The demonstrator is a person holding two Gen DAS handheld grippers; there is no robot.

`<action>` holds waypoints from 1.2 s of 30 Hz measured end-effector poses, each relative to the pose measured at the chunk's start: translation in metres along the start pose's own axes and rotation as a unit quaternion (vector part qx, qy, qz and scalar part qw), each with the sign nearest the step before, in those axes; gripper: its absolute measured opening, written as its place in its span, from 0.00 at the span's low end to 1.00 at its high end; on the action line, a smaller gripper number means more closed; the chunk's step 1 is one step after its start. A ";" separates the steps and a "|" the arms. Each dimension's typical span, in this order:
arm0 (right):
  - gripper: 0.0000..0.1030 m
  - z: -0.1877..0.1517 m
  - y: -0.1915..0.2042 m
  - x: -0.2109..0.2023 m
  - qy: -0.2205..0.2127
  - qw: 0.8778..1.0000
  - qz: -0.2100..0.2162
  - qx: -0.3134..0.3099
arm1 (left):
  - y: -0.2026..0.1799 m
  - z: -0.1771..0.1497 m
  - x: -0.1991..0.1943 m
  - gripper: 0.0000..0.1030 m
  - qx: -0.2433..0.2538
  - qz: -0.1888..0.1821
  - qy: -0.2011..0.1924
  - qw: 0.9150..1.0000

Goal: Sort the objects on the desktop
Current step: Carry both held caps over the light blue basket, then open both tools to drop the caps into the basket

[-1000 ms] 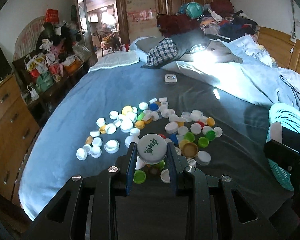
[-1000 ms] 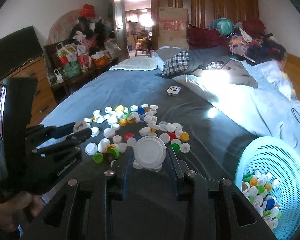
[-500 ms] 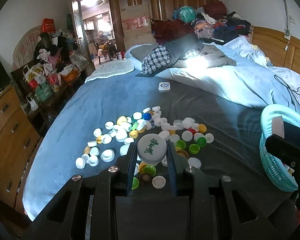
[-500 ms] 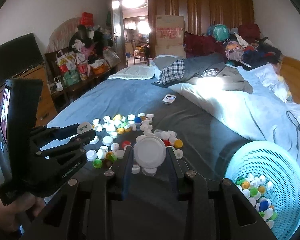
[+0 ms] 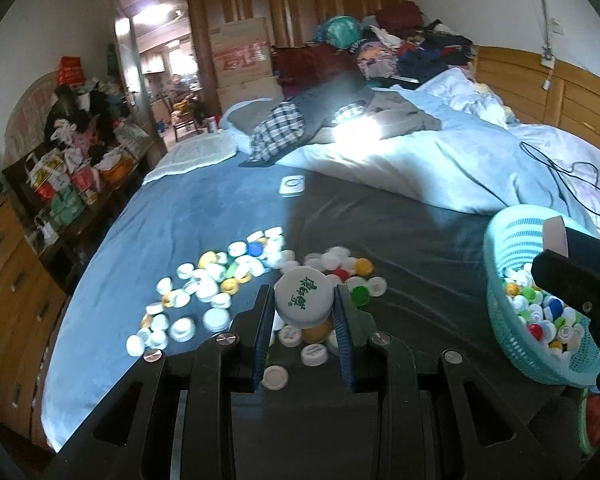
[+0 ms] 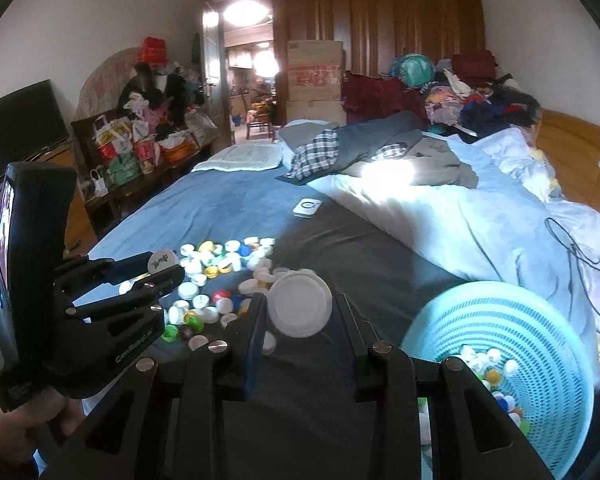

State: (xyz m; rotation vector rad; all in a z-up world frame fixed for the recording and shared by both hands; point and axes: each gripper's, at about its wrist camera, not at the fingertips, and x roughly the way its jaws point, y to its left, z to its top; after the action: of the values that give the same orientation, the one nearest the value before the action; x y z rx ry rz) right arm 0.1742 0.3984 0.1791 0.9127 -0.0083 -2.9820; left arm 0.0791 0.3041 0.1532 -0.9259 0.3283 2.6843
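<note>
Both grippers — left [image 5: 303, 312], right [image 6: 300, 316] — clamp white caps above bare bedspread [image 5: 412, 264] beside basket rim [image 6: 496, 292].

Bare dark bedsheet [image 6: 364, 264] open at twelve o'clock, scattered bottle caps [image 6: 224, 272] crowding ten o'clock, turquoise basket [image 6: 512, 320] blocking four o'clock.

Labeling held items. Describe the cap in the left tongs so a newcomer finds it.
On the bed, find the cap pile. Just above its near edge, the left tongs pinch a large white cap. Only it bears green printed characters.
</note>
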 end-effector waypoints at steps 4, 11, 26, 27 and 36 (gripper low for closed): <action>0.34 -0.001 -0.026 -0.007 -0.001 1.000 -0.025 0.012 | -0.026 0.010 0.003 0.24 0.015 -0.022 0.000 1.000; 0.34 -0.001 -0.076 -0.023 -0.004 0.997 -0.070 0.038 | -0.076 0.028 0.004 0.24 0.046 -0.060 -0.002 0.997; 0.34 -0.024 -0.172 -0.043 0.033 0.985 -0.137 0.095 | -0.187 0.052 0.013 0.24 0.127 -0.129 0.027 0.983; 0.34 -0.025 -0.176 -0.044 0.034 0.985 -0.138 0.099 | -0.192 0.053 0.015 0.24 0.131 -0.132 0.032 0.982; 0.34 -0.044 -0.200 -0.041 0.061 0.982 -0.136 0.120 | -0.229 0.048 0.035 0.24 0.163 -0.169 0.092 0.968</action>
State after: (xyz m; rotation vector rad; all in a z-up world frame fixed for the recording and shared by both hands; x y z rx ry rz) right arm 0.2286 0.5997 0.1634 1.2119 -0.2694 -3.2192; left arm 0.1024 0.5397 0.1407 -1.0232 0.5753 2.1598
